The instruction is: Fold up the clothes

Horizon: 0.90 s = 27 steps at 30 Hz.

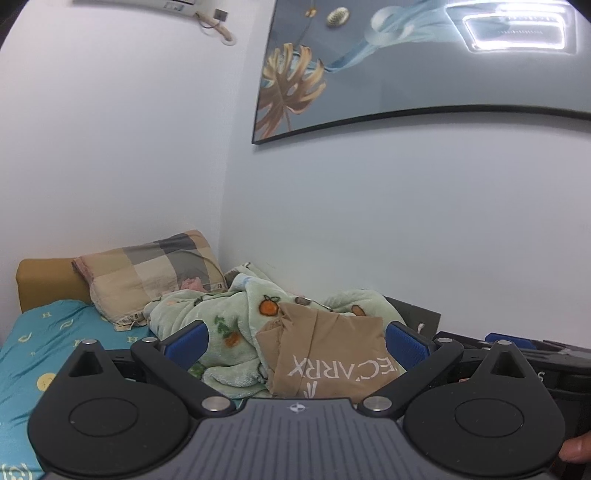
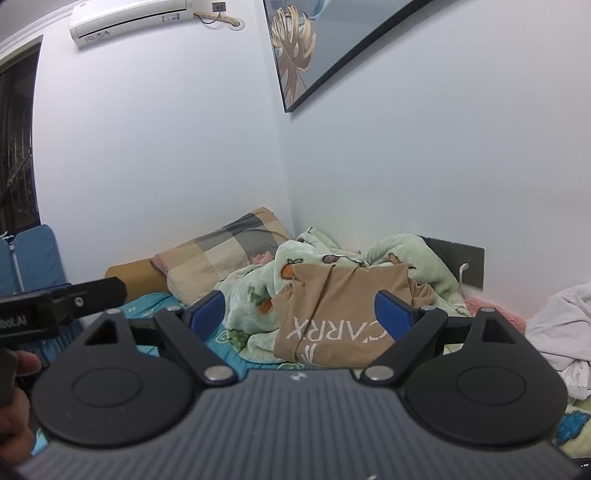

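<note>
A tan folded garment (image 1: 328,354) with white lettering lies on a green fleece blanket (image 1: 229,317) on the bed. It also shows in the right wrist view (image 2: 340,314). My left gripper (image 1: 295,343) is open and empty, held short of the garment, with blue pads (image 1: 188,341) on either side of it in view. My right gripper (image 2: 299,314) is open and empty too, also short of the garment. The right gripper shows at the right edge of the left wrist view (image 1: 532,350). The left gripper's body shows at the left of the right wrist view (image 2: 62,299).
A checked pillow (image 1: 155,273) leans on a mustard headboard (image 1: 44,280). The teal bedsheet (image 1: 44,347) is at the left. A pile of white clothes (image 2: 561,325) lies at the right. White walls, a framed picture (image 1: 406,62) and an air conditioner (image 2: 129,18) stand behind.
</note>
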Motion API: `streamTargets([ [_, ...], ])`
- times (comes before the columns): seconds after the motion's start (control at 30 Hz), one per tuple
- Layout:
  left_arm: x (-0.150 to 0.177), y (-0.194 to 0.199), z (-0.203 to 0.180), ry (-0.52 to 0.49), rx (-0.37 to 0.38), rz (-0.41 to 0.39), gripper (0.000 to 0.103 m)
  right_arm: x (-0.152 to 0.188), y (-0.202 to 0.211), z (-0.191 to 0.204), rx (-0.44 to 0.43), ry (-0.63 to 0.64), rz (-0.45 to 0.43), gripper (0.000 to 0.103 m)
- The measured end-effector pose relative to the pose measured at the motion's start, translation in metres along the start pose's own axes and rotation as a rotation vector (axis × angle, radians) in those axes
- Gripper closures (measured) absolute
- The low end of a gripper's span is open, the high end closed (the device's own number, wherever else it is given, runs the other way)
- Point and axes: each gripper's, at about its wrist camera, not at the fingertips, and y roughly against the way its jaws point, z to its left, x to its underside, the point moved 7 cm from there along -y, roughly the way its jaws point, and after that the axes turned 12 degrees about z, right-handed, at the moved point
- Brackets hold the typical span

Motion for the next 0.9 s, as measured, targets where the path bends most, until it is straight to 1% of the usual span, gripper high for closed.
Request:
streamTargets([
  [0.13, 0.008, -0.001, 0.009, 0.014, -0.013, 0.002, 0.000, 0.008, -0.007, 0.006, 0.021, 0.032, -0.002, 0.014],
  [0.5, 0.023, -0.008, 0.023, 0.039, -0.026, 0.026, 0.000, 0.023, -0.020, 0.006, 0.051, 0.040, 0.020, 0.014],
  [0.6, 0.026, -0.011, 0.025, 0.026, -0.041, 0.033, 0.000, 0.024, -0.021, 0.008, 0.048, 0.045, 0.024, 0.014],
  [0.9, 0.027, -0.010, 0.024, 0.011, -0.052, 0.019, 0.000, 0.024, -0.023, 0.015, 0.048, 0.062, 0.034, 0.014],
])
